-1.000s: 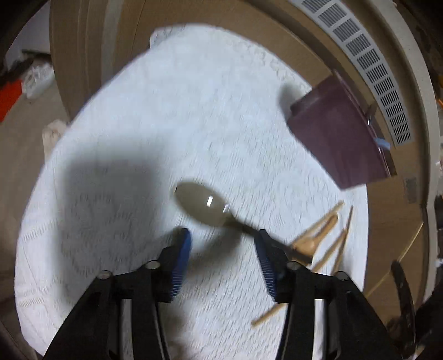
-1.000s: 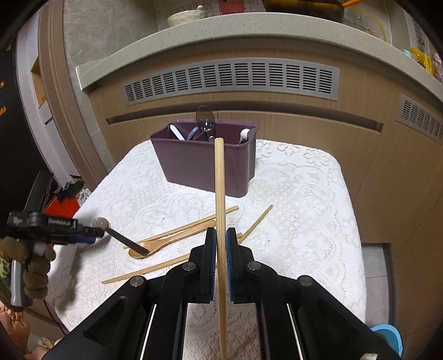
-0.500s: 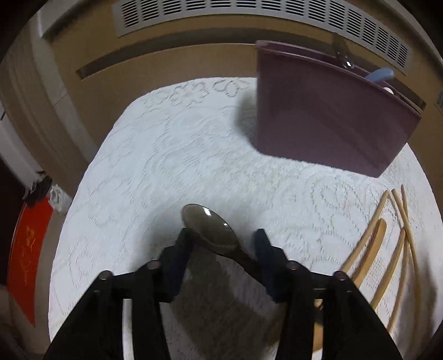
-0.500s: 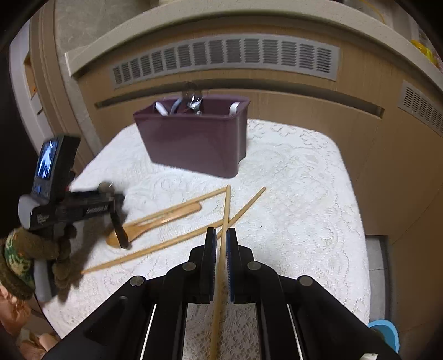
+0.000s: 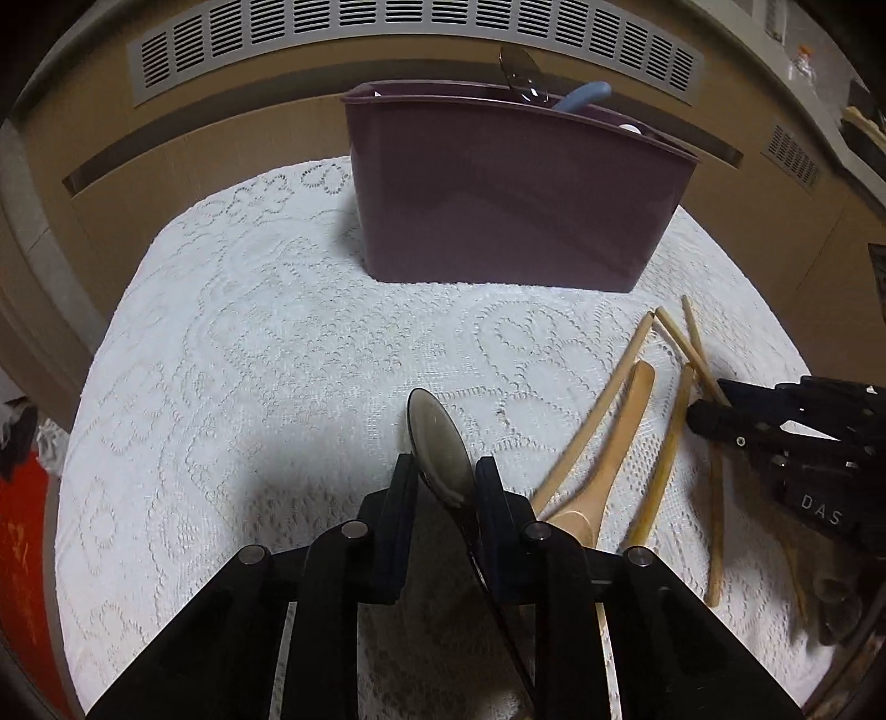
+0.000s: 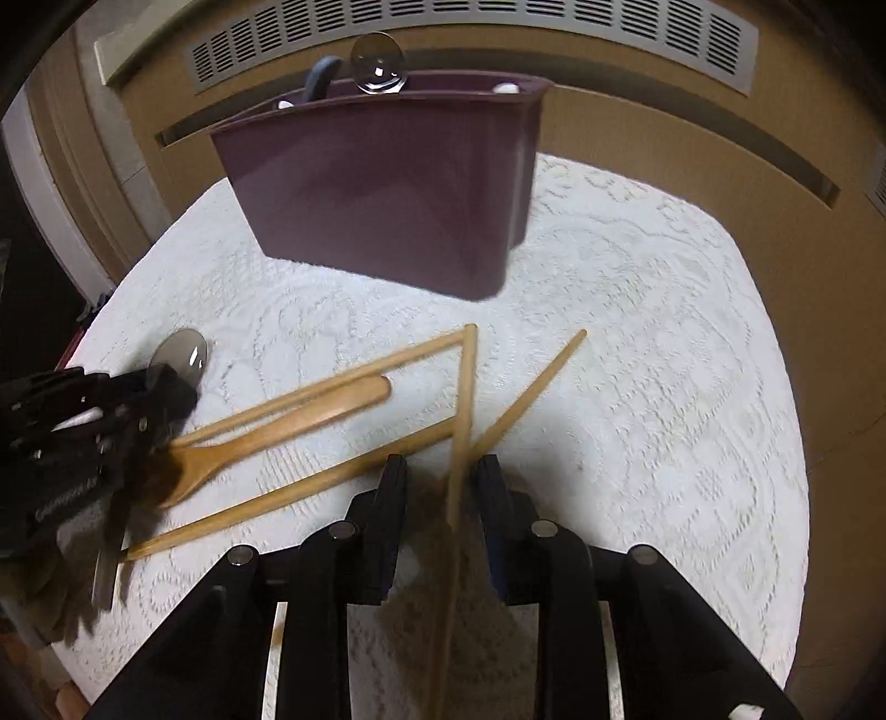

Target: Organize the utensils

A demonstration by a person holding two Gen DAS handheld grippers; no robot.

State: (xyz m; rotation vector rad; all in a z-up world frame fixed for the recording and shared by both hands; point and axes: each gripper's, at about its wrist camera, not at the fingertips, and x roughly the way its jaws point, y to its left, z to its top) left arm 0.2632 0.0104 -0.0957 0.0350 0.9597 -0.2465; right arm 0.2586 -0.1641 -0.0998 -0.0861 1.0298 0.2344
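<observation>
A metal spoon [image 5: 437, 443] has its bowl between the jaws of my left gripper [image 5: 443, 471], which are closing and touch the bowl on both sides. In the right wrist view that spoon [image 6: 180, 351] sticks out beyond the left gripper [image 6: 111, 410]. My right gripper [image 6: 440, 471] is low over the lace cloth with its jaws opening. A wooden chopstick [image 6: 462, 421] stands loose between them, clear of both pads, and leans across other chopsticks. A wooden spoon [image 6: 288, 421] lies to the left. The purple utensil caddy [image 6: 387, 194] stands at the back.
The caddy [image 5: 509, 194] holds a metal spoon [image 5: 520, 69] and a blue-handled utensil [image 5: 581, 94]. Several chopsticks [image 5: 664, 443] and the wooden spoon [image 5: 609, 459] lie between the grippers. A wooden cabinet front with a vent grille [image 5: 410, 27] stands close behind the white-clothed table [image 5: 249, 332].
The left gripper rolled and swung to face the caddy while its jaws closed in on the spoon bowl. The right gripper came down with the chopstick, and its jaws parted off it.
</observation>
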